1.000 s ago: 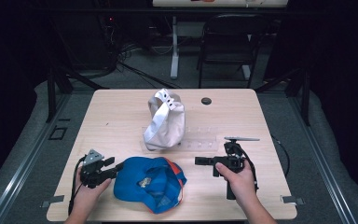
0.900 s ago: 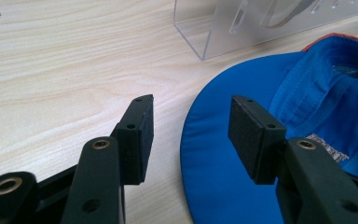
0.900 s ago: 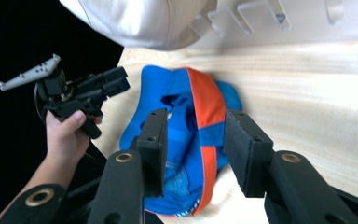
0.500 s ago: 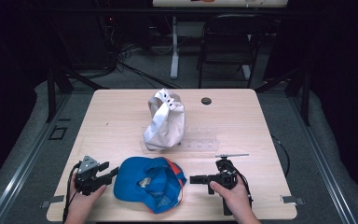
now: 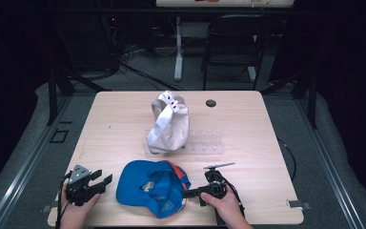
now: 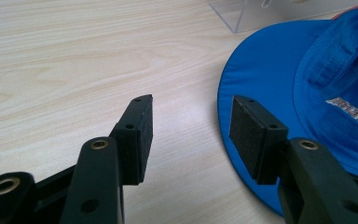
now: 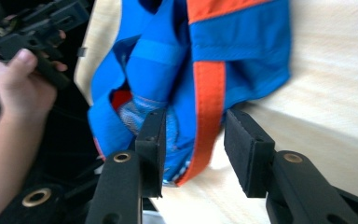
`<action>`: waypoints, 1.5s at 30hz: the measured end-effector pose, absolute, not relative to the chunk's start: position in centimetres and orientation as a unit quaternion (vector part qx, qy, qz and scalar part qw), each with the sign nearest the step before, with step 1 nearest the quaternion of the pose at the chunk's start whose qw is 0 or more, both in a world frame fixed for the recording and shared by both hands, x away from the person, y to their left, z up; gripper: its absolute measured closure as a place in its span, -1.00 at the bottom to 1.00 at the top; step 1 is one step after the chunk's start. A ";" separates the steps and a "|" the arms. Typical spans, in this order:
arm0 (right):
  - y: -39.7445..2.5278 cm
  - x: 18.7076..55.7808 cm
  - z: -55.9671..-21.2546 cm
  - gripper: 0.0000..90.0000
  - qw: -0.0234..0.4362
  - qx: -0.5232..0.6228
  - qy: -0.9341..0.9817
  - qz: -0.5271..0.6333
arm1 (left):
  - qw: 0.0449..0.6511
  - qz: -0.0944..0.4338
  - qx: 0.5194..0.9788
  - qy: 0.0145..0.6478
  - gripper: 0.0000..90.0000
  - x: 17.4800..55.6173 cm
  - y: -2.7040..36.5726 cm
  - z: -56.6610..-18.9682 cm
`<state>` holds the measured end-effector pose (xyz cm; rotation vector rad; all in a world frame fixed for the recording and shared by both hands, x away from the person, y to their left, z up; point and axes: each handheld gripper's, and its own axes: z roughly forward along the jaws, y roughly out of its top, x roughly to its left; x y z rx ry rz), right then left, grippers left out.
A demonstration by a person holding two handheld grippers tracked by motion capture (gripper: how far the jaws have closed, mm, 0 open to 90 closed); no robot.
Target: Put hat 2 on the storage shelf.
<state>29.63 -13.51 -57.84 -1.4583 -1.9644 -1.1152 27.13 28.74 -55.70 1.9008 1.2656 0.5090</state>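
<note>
A blue cap (image 5: 152, 187) with orange trim lies upside down near the table's front edge. My left gripper (image 5: 102, 180) stands open just left of it. In the left gripper view the blue brim (image 6: 279, 70) lies beside the right pad, and the open left gripper (image 6: 191, 126) has bare wood between its pads. My right gripper (image 5: 186, 194) points left at the cap's right side. In the right gripper view the cap's orange band (image 7: 209, 93) hangs between the spread jaws of the right gripper (image 7: 193, 149), which is not closed on it.
A white cap (image 5: 169, 121) stands upright on a clear plastic stand (image 5: 205, 143) at mid-table. A small black disc (image 5: 211, 103) lies near the far edge. A chair (image 5: 228, 43) and cables are on the floor beyond the table. The wooden table (image 5: 267, 143) is bare at the right.
Both hands have drawn back toward the near edge. The right gripper has moved left and down to the blue cap's right side. The caps have not moved.
</note>
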 end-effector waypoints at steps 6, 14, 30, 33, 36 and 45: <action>-13.2 29.8 -58.4 0.33 0.238 -0.525 -0.714 -0.398 | 0.391 0.200 0.747 0.499 0.11 27.2 28.8 -55.7; -13.6 29.8 -58.3 0.54 0.275 -0.522 -0.695 -0.411 | 0.392 0.200 0.749 0.496 0.11 27.3 28.7 -55.7; -14.6 30.1 -57.8 0.72 0.291 -0.550 -0.652 -0.434 | 0.393 0.201 0.748 0.496 0.11 27.3 28.6 -55.7; -14.9 30.1 -57.5 0.72 0.294 -0.550 -0.648 -0.437 | 0.393 0.200 0.748 0.495 0.11 27.3 28.6 -55.7; -15.1 30.0 -57.1 0.72 0.291 -0.548 -0.648 -0.442 | 0.394 0.200 0.750 0.493 0.11 27.4 28.5 -55.6; -16.2 29.6 -55.5 0.72 0.291 -0.545 -0.633 -0.467 | 0.399 0.194 0.753 0.486 0.11 28.1 27.9 -55.7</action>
